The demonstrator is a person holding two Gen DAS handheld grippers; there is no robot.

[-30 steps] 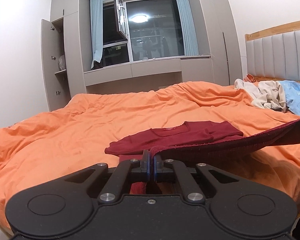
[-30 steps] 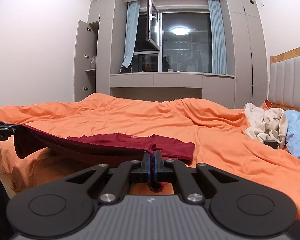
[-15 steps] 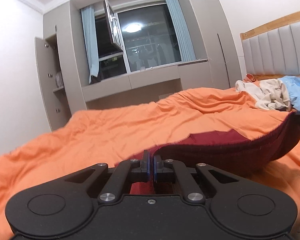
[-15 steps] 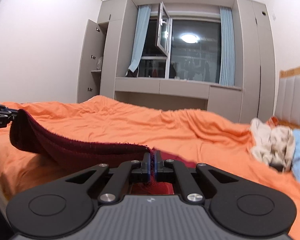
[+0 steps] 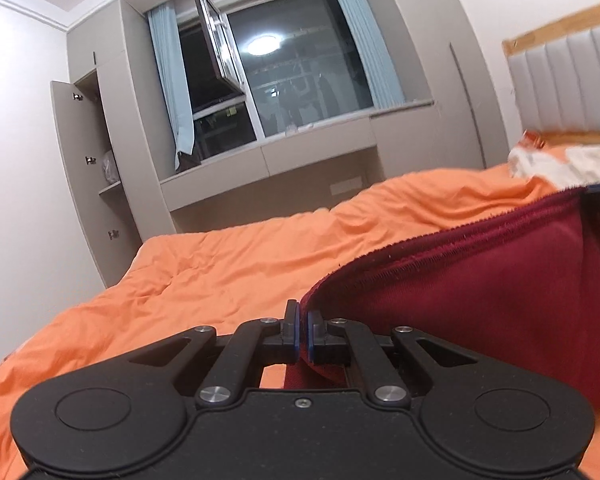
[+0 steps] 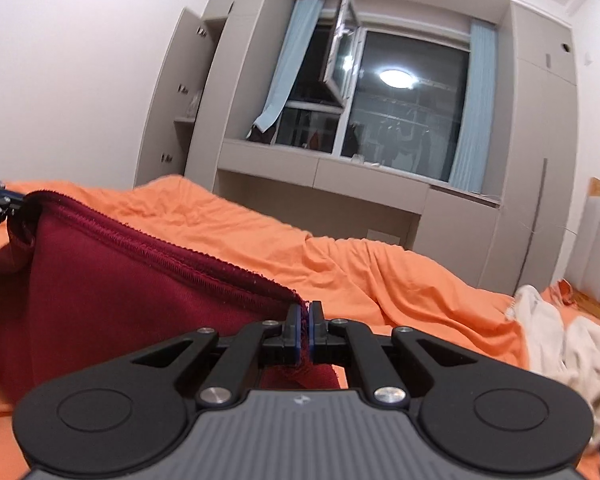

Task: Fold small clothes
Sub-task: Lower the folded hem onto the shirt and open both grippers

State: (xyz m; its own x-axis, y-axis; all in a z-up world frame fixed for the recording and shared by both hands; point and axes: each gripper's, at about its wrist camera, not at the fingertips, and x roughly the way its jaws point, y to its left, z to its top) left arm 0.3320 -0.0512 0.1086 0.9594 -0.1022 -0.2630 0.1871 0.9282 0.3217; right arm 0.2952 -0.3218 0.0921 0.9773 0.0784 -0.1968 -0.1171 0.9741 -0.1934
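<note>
Our left gripper [image 5: 302,330] and right gripper [image 6: 304,330] each clamp the dark red garment's [image 5: 480,280] hem, stretched toward three o'clock above the orange duvet [image 5: 228,264].

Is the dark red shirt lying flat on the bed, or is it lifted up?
Lifted up. The dark red shirt hangs stretched between the left gripper and the right gripper, each shut on its hem, above the orange bedcover.
</note>
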